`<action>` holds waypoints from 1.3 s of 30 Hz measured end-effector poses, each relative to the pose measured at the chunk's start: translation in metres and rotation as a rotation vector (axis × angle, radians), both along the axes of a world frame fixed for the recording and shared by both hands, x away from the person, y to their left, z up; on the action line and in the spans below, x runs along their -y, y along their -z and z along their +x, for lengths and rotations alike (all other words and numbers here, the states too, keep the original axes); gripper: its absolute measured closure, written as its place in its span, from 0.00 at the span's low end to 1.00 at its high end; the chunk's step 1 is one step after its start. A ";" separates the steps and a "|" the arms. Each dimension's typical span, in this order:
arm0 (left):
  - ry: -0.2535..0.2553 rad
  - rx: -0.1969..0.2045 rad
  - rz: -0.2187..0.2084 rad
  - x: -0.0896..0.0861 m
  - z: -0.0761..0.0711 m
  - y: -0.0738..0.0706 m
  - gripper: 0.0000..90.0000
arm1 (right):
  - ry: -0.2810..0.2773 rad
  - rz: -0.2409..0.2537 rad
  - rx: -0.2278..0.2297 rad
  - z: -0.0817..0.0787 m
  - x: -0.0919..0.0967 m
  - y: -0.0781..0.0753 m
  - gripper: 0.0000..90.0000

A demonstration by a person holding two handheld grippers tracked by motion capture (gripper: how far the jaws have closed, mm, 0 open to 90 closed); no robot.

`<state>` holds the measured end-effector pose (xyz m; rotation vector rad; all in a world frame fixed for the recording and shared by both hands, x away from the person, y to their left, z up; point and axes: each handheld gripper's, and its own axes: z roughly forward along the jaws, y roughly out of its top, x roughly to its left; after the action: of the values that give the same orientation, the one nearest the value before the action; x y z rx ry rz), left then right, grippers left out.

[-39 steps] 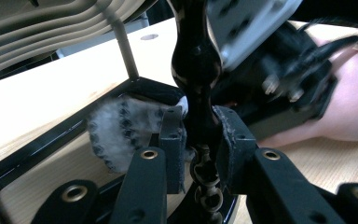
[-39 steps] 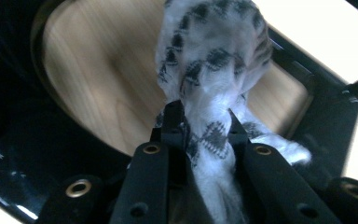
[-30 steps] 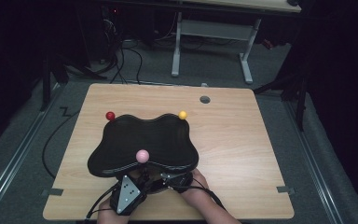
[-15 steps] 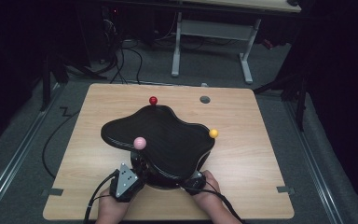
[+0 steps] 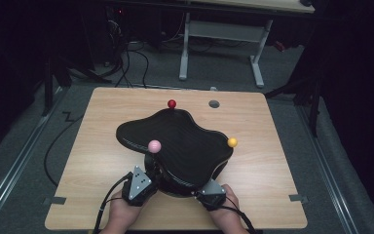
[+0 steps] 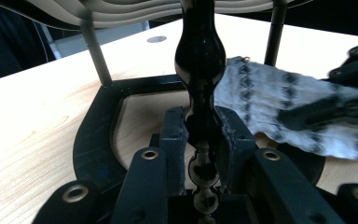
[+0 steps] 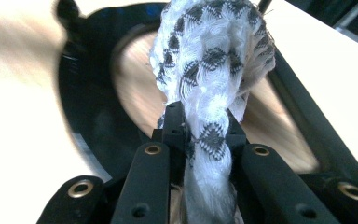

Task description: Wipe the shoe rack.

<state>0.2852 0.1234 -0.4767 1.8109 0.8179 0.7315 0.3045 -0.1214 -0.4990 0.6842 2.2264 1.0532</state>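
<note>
Black and glossy, the stand (image 5: pixel 180 146) sits near the middle of the counter (image 5: pixel 97 126), its wavy top carrying a pink ball (image 5: pixel 154 145), a red ball (image 5: pixel 172 103) and a yellow ball (image 5: pixel 232 142). At its near edge, the left tool (image 6: pixel 200 140) is clamped on a turned post (image 6: pixel 200 60) under the top. Just beside it, the right tool (image 7: pixel 204 135) pinches a patterned white cloth (image 7: pixel 214 56) lying across the stand's base.

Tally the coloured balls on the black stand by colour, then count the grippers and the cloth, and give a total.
Red ball: 1
Pink ball: 1
Yellow ball: 1
Patterned white cloth: 1
Grippers: 2, left gripper and right gripper
Total: 6
</note>
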 end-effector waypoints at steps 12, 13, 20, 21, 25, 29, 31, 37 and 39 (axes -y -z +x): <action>0.035 0.022 -0.068 -0.002 0.002 -0.021 0.74 | -0.037 0.099 -0.137 -0.012 -0.018 0.005 0.86; 0.036 0.022 -0.083 -0.002 0.002 -0.023 0.74 | -0.037 0.099 -0.137 -0.012 -0.018 0.005 0.86; 0.043 0.025 -0.084 0.000 -0.004 -0.023 0.83 | -0.065 0.118 -0.156 -0.022 -0.042 0.006 0.86; 0.046 0.023 -0.086 0.000 -0.005 -0.023 0.83 | -0.099 0.107 -0.135 -0.025 -0.047 0.007 0.85; 0.048 0.027 -0.086 0.000 -0.006 -0.023 0.83 | -0.108 0.096 -0.126 -0.026 -0.049 0.008 0.86; 0.044 0.042 -0.068 0.001 -0.006 -0.022 0.83 | -0.090 0.086 -0.125 -0.024 -0.042 0.008 0.86; 0.045 0.047 -0.063 0.001 -0.006 -0.022 0.83 | -0.100 0.065 -0.095 -0.018 -0.030 0.010 0.86; 0.028 0.049 -0.058 -0.004 -0.005 -0.023 0.83 | -0.045 0.043 -0.096 -0.006 -0.002 0.011 0.88; 0.028 0.050 -0.054 -0.005 -0.005 -0.022 0.83 | 0.025 0.060 -0.126 0.000 0.013 0.010 0.88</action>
<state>0.2802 0.1280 -0.4542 1.7463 0.7704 0.7272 0.3044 -0.1348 -0.5090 0.8226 2.2944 1.0953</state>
